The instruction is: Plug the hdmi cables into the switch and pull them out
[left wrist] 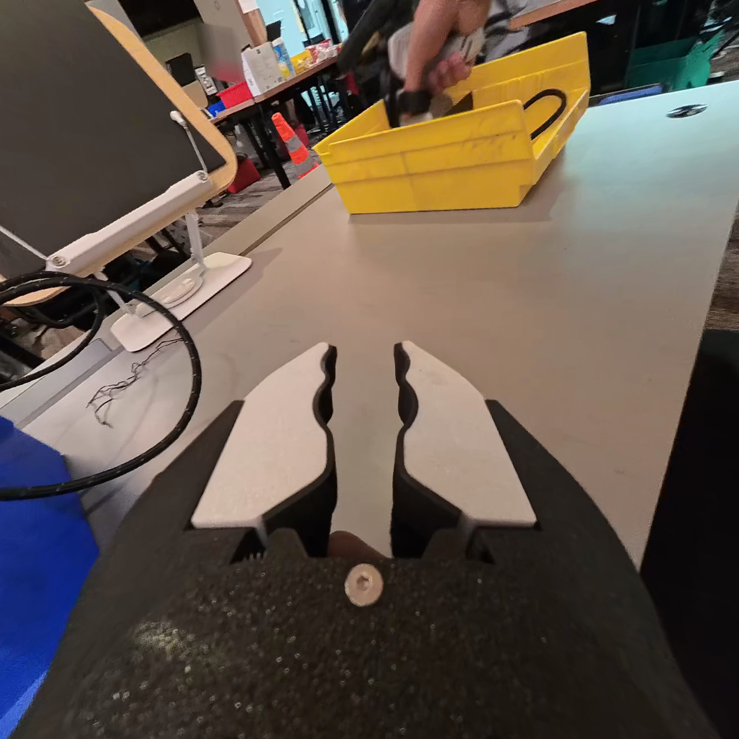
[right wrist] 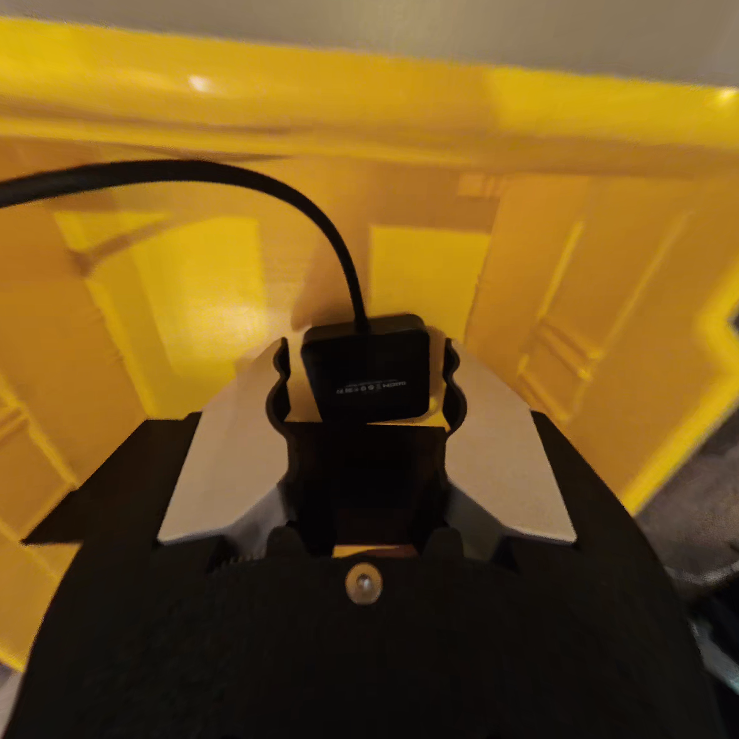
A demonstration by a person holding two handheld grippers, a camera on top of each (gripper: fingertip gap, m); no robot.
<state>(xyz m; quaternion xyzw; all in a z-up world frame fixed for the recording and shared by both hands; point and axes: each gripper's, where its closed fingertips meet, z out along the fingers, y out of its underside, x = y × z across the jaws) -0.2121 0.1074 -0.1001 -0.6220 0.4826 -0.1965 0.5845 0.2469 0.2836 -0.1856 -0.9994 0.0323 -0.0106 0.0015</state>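
Note:
In the right wrist view a small black switch box (right wrist: 366, 372) lies on the floor of the yellow bin (right wrist: 400, 100), with a black cable (right wrist: 280, 192) running from its far edge up and to the left. My right gripper (right wrist: 366, 348) is open and straddles the switch, with a small gap at each side. In the left wrist view my left gripper (left wrist: 364, 352) is open and empty, low over the grey table (left wrist: 480, 300). The yellow bin (left wrist: 440, 168) stands ahead, with a hand holding the right gripper (left wrist: 412, 106) inside it. A cable loop (left wrist: 556, 108) shows in the bin.
A braided black cable (left wrist: 192, 384) curves over the table's left side beside a dark panel on a white stand (left wrist: 180, 292). A blue object (left wrist: 36, 560) sits at the near left. The table's right edge (left wrist: 688, 360) borders a dark chair. An orange cone (left wrist: 296, 144) stands on the floor beyond. The grippers' ends are close to 50 cm from one another.

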